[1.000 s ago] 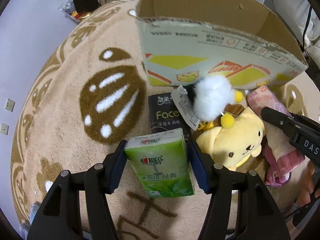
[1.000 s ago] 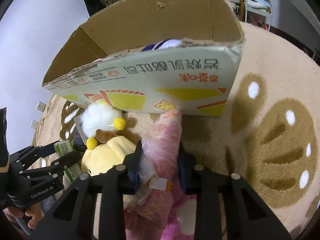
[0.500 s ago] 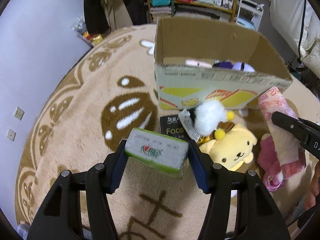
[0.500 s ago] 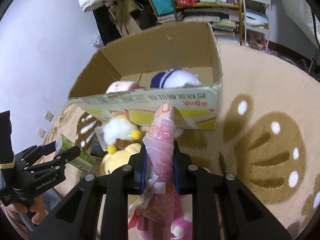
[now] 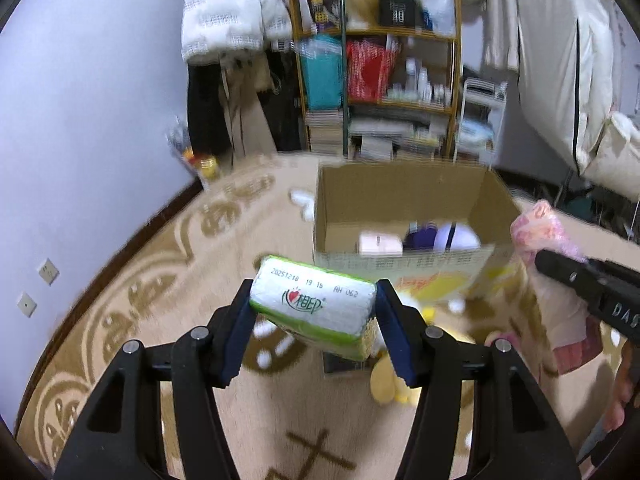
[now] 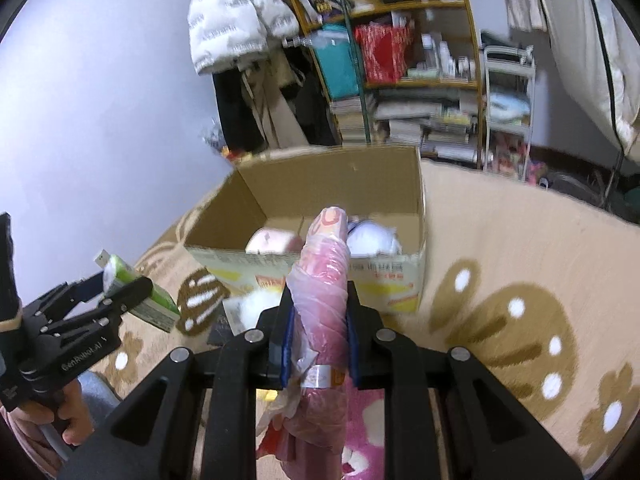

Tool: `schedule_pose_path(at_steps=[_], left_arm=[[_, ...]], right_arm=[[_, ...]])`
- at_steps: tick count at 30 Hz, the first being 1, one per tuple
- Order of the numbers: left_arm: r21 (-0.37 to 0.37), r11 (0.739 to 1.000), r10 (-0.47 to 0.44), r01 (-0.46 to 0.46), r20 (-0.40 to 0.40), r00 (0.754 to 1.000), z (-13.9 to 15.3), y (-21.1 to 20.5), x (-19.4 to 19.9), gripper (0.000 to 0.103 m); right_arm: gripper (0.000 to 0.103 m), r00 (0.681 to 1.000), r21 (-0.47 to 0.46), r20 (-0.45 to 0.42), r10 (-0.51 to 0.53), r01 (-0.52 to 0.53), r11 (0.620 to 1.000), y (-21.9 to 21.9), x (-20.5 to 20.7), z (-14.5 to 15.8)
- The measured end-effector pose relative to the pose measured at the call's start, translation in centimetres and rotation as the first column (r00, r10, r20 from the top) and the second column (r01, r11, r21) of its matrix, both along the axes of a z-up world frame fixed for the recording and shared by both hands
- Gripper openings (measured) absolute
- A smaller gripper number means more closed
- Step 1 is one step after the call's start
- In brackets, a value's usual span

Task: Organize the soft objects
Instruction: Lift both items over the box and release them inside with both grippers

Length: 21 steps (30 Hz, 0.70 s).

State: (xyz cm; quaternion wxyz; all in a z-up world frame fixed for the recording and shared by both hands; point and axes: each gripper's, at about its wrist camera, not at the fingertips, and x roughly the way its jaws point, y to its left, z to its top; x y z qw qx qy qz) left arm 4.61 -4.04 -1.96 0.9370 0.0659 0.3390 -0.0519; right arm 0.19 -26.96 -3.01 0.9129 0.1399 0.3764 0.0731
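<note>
My left gripper (image 5: pixel 314 312) is shut on a green and white tissue pack (image 5: pixel 316 304), held in the air above the rug. The same tissue pack (image 6: pixel 136 288) shows at the left of the right wrist view, in the left gripper (image 6: pixel 116 292). My right gripper (image 6: pixel 318 320) is shut on a pink plastic-wrapped roll (image 6: pixel 324 280), which points up toward the open cardboard box (image 6: pixel 416 264). In the left wrist view the pink roll (image 5: pixel 548 248) hangs at the right, beside the box (image 5: pixel 404 196). Inside the box lie a pink roll and a purple and white plush (image 5: pixel 440 236).
A yellow plush dog (image 5: pixel 394 380), a white fluffy toy (image 6: pixel 256 308) and a dark tissue packet (image 6: pixel 220 332) lie on the beige patterned rug (image 6: pixel 520 320) before the box. A pink plush (image 6: pixel 364 432) sits under my right gripper. Shelves (image 5: pixel 384 80) and hanging coats stand behind.
Both grippers rose from the rug with their loads and tilted upward. The box interior and the shelves behind came into view, and the toys on the rug dropped lower in the pictures.
</note>
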Motion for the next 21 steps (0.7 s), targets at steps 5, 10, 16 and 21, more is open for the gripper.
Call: schedule_pose_path(at_steps=[5, 10, 16, 21], left_arm=[[-0.001, 1.0, 0.008, -0.008, 0.09, 0.996, 1.9, -0.2, 0.1, 0.058], [-0.019, 1.0, -0.004, 0.007, 0.143, 0.99, 3.5, -0.5, 0.9, 0.058], [0.004, 1.0, -0.025, 0.024, 0.207, 0.978, 4.8, -1.3, 2.0, 0.058], [0.017, 0.999, -0.046, 0.043, 0.233, 0.971, 5.2, -1.8, 3.5, 0.058]], right_arm=[[0.022, 0.997, -0.041, 0.082, -0.013, 0.016, 0.999, 0.1, -0.2, 1.5], [0.022, 0.991, -0.045, 0.131, -0.02, 0.026, 0.999, -0.2, 0.4, 2.4], [0.022, 0.985, -0.05, 0.168, -0.033, 0.042, 0.998, -0.5, 1.2, 3.1], [0.022, 0.98, -0.049, 0.194, -0.05, 0.061, 0.997, -0.9, 2.2, 3.5]])
